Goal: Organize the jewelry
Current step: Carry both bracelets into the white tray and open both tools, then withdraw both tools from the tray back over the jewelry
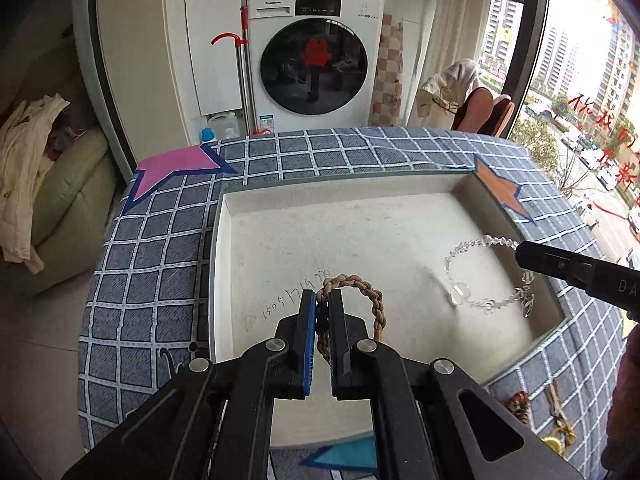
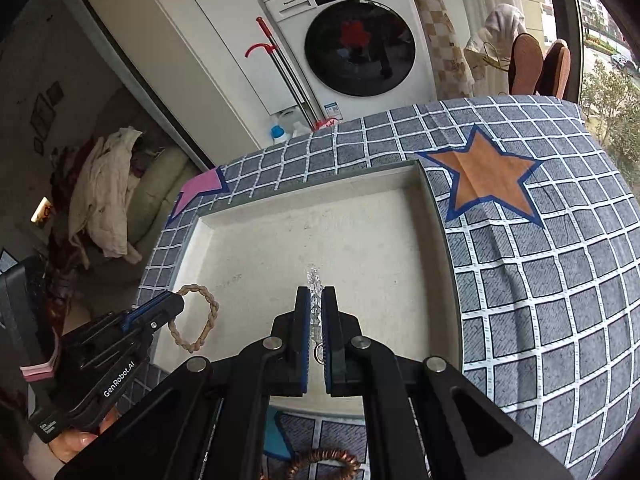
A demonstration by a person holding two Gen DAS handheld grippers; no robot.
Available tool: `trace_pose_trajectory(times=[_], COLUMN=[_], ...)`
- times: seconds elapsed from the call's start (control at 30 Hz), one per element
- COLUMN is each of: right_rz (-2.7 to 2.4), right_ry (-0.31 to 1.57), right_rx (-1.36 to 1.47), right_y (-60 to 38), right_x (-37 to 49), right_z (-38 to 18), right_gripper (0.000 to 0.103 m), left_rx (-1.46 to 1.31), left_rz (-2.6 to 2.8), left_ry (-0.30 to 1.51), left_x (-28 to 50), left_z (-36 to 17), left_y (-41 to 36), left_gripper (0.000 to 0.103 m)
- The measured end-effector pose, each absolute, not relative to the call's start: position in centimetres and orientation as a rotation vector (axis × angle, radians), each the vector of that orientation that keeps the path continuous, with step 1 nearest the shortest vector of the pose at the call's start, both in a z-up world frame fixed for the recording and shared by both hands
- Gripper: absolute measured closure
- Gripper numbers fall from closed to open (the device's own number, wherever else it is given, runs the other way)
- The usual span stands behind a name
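Note:
My left gripper (image 1: 323,300) is shut on a tan braided rope bracelet (image 1: 366,290), which hangs as a loop over the white tray (image 1: 304,196). In the right wrist view that left gripper (image 2: 176,300) comes in from the lower left with the braided loop (image 2: 200,316) beside it. My right gripper (image 2: 316,296) is shut on a clear crystal bead bracelet (image 2: 314,278), also over the tray (image 2: 304,204). From the left wrist view the right gripper (image 1: 520,254) enters at the right, and the crystal bracelet (image 1: 476,246) dangles from its tip with a clasp end (image 1: 528,300) low.
The tray sits on a blue-grey checked cloth (image 1: 160,240) with a pink star (image 1: 176,168) and an orange star (image 2: 484,176). A copper-coloured bracelet (image 2: 328,462) and more jewelry (image 1: 556,420) lie on the cloth near the front edge. A washing machine (image 1: 314,52) stands behind the table.

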State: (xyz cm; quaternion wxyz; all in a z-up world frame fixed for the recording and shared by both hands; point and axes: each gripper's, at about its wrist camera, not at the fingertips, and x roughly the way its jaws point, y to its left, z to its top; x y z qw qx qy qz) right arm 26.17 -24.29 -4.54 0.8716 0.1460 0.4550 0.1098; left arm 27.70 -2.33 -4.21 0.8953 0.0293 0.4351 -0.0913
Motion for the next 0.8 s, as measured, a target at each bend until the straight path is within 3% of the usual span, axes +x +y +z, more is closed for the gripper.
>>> trace_pose_trajectory(times=[0.37, 0.43, 0.5, 0.67, 0.7, 0.73, 0.77, 0.8], right_rz=[0.09, 0.101, 0.106, 0.121, 0.12, 0.12, 0.119, 0.118], right_ry=[1.022, 1.018, 1.001, 0.96, 0.956, 0.952, 0.947, 0.943], right_rx=[0.13, 0.107, 0.11, 0.167, 0.168, 0.164, 0.159, 0.157], right_y=[-24.1, -23.6, -23.5, -24.1, -24.2, -24.1, -24.1, -24.1], right_x=[27.1, 26.9, 26.5, 25.2, 24.9, 24.7, 24.4, 24.1], right_z=[-9.2, -8.8, -8.3, -6.4, -6.1, -5.8, -5.6, -5.3], right_gripper=[0.093, 0.079, 0.041, 0.038, 0.038, 0.037, 0.036, 0.035], left_rx=[0.23, 0.222, 0.201, 0.155, 0.149, 0.146, 0.143, 0.13], left_rz=[-0.055, -0.064, -0.077, -0.082, -0.085, -0.086, -0.083, -0.095], left_ry=[0.911, 0.916, 0.911, 0.916, 0.92, 0.924, 0.925, 0.917], left_x=[28.4, 28.2, 28.0, 28.2, 28.3, 28.4, 28.4, 28.3], left_z=[-8.3, -8.2, -7.9, -7.4, -7.4, -7.4, -7.4, -7.2], left_y=[-3.5, -3.5, -3.3, -2.7, -2.6, -2.6, -2.6, -2.6], left_gripper=[0.077, 0.077, 0.077, 0.077, 0.072, 0.057, 0.003, 0.0])
